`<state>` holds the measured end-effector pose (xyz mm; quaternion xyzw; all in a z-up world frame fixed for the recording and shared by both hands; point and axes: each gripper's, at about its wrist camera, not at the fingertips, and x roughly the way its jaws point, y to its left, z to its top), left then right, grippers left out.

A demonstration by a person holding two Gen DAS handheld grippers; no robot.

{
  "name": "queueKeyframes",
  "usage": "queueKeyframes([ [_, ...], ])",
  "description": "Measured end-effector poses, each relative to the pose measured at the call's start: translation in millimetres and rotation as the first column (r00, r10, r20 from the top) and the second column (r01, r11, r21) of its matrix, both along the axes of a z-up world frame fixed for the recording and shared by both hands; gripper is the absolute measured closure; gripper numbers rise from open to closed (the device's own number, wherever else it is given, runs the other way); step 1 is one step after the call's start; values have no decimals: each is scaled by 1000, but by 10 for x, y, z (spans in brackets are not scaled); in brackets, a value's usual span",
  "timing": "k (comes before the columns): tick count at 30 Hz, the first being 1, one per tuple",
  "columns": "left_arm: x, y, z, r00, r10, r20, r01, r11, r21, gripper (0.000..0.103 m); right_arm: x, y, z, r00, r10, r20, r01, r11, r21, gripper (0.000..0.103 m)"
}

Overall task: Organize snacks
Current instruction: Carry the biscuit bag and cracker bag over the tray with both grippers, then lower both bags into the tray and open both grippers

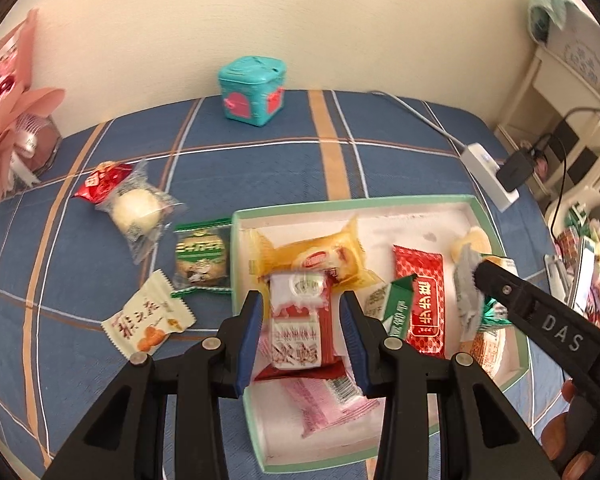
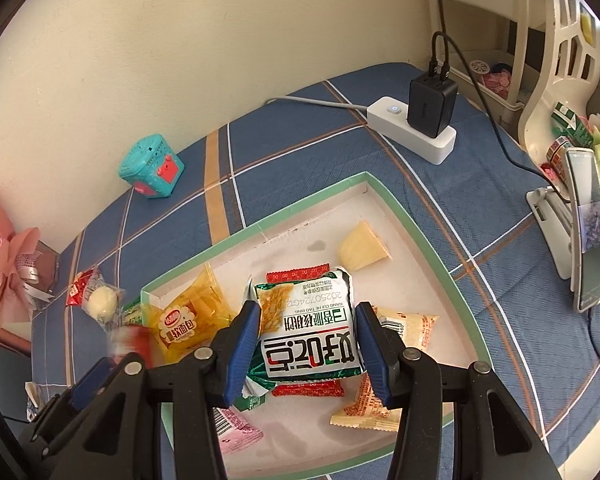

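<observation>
My left gripper [image 1: 302, 340] is shut on a red-and-white snack packet [image 1: 296, 316] and holds it over the near end of the white tray with a green rim [image 1: 352, 200]. My right gripper [image 2: 306, 344] is shut on a green-and-white biscuit packet [image 2: 308, 332] above the same tray [image 2: 260, 228]. In the left wrist view the right gripper [image 1: 478, 276] comes in over the tray's right side. Inside the tray lie a yellow bread packet [image 1: 320, 260], a red packet [image 1: 424, 300] and a pink packet [image 1: 328, 404].
On the blue plaid cloth left of the tray lie a green cookie packet [image 1: 200, 256], a white packet [image 1: 148, 320], a clear-wrapped bun [image 1: 136, 208] and a small red packet [image 1: 104, 180]. A teal toy box [image 1: 252, 96] stands by the wall, a power strip [image 2: 412, 128] and a phone on a stand [image 2: 584, 232] to the right.
</observation>
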<state>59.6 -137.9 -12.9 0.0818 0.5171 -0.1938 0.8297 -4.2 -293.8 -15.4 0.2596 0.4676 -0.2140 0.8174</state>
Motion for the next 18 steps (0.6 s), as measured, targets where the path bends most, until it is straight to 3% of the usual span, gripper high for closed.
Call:
queueKeyframes([
  [18,47,-33,-172,999,9,-47,-7,1000,27,62,106,-8,-377,996,9,-84,-5,999,41,51],
])
